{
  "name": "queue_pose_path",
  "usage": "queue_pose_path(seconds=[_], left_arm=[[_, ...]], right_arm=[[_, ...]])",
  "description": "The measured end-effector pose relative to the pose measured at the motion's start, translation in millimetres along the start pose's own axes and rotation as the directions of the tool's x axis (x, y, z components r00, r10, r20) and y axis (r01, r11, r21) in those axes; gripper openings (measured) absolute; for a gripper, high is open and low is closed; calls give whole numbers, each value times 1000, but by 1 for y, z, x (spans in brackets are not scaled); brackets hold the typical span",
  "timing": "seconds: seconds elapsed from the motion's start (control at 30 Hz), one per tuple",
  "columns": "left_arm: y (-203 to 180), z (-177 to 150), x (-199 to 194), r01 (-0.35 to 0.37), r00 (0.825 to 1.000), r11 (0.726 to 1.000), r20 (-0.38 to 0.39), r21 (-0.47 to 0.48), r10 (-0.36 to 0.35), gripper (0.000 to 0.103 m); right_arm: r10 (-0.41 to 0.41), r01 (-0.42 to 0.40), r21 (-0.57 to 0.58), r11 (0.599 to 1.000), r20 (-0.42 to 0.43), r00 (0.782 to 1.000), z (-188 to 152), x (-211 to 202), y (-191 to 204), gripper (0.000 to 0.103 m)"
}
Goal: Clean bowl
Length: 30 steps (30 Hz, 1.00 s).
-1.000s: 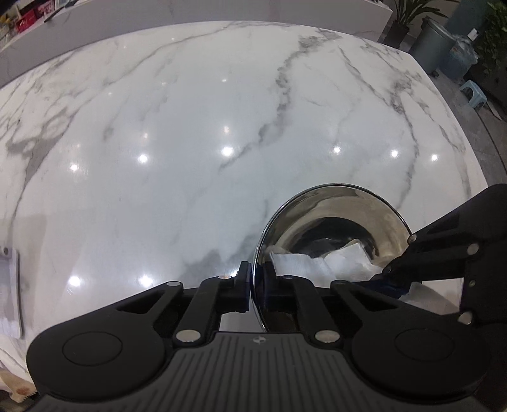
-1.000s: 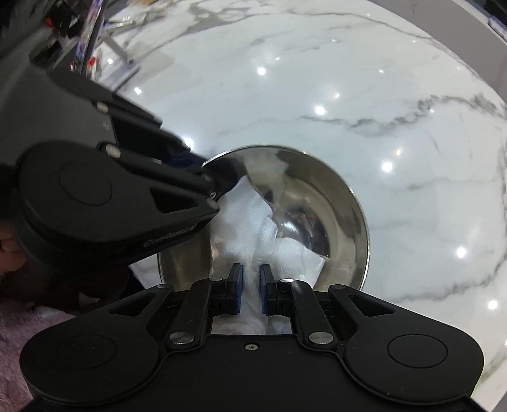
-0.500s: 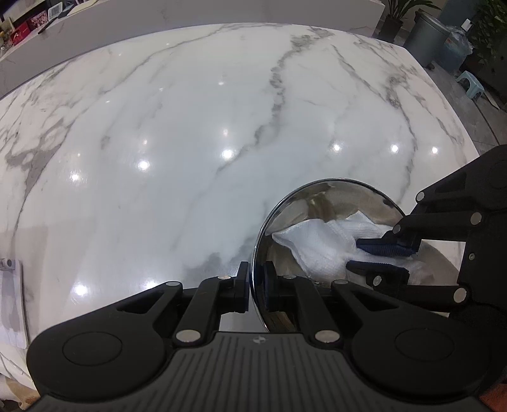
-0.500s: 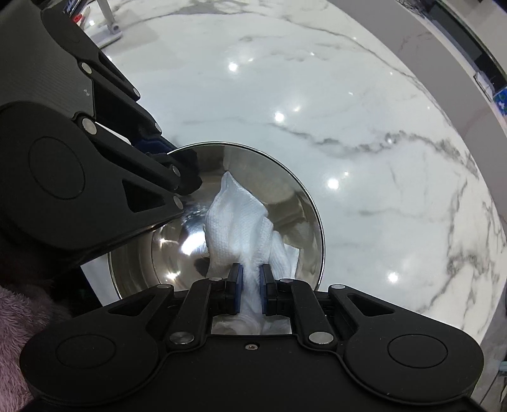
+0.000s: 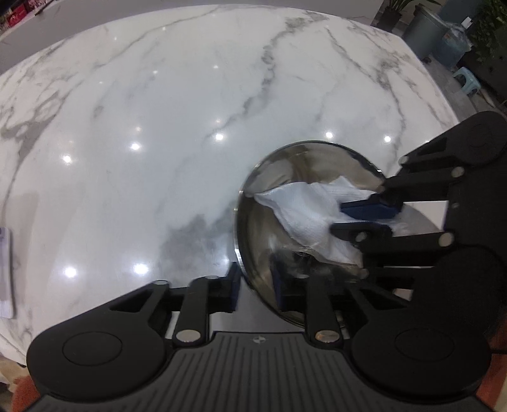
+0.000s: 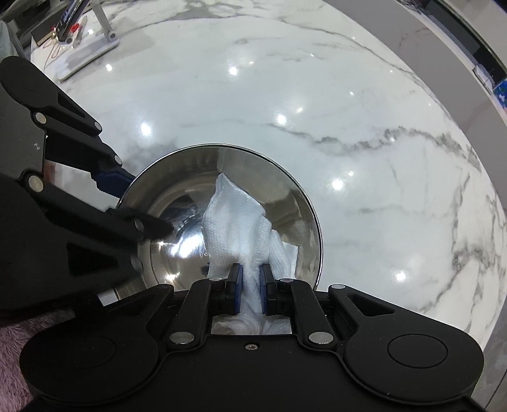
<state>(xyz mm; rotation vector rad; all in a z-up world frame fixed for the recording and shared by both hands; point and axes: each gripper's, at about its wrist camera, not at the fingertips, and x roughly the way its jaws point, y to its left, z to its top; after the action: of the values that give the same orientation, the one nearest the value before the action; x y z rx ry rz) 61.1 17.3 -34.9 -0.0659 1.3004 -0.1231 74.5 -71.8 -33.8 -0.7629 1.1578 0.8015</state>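
Note:
A shiny steel bowl (image 5: pixel 304 158) (image 6: pixel 177 177) sits on the white marble table (image 5: pixel 158 126). My left gripper (image 5: pixel 256 285) (image 6: pixel 136 202) straddles the bowl's near-left rim, one finger outside and one inside. Its jaws are opening, and a gap shows between the pads and the thin wall. My right gripper (image 6: pixel 250 279) (image 5: pixel 340 217) reaches into the bowl from the right and is shut on a crumpled white paper towel (image 6: pixel 234 222) (image 5: pixel 304 209). The towel's free end lies against the bowl's inner wall.
A white stand with a device (image 6: pixel 85 54) is at the table's far corner in the right wrist view. A pale card (image 5: pixel 4 272) lies at the table's left edge. Beyond the table are a grey bin (image 5: pixel 424 28) and a small blue stool (image 5: pixel 469 79). A pink fuzzy sleeve (image 6: pixel 12 348) shows.
The left jaws have parted from the bowl's rim they were pinching. The right gripper turned and dragged the towel across the inside of the bowl, spreading it toward the left wall.

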Motion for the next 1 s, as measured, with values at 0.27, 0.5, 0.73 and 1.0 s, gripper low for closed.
queue_pose_path(seconds=[0.27,0.5,0.73,1.0], left_arm=[[-2,13,4,-59,998,998,31,35,58,10],[-4,15,4,-77,997,995,38,63,74,11],[-4,14,3,-78,996,994,40,71,76,11],[-5,15,4,-81,996,994,34,68,79,11]], right_arm=[[113,-113,40,993,-6,994,-1,-3,5,9],[147,-147,40,988,-6,989,-5,-5,2,9],[-1,1,-21,1000,-3,1000,-7,-11,1,9],[3,-3,-13,1000,2,1000,-13,-13,-1,9]])
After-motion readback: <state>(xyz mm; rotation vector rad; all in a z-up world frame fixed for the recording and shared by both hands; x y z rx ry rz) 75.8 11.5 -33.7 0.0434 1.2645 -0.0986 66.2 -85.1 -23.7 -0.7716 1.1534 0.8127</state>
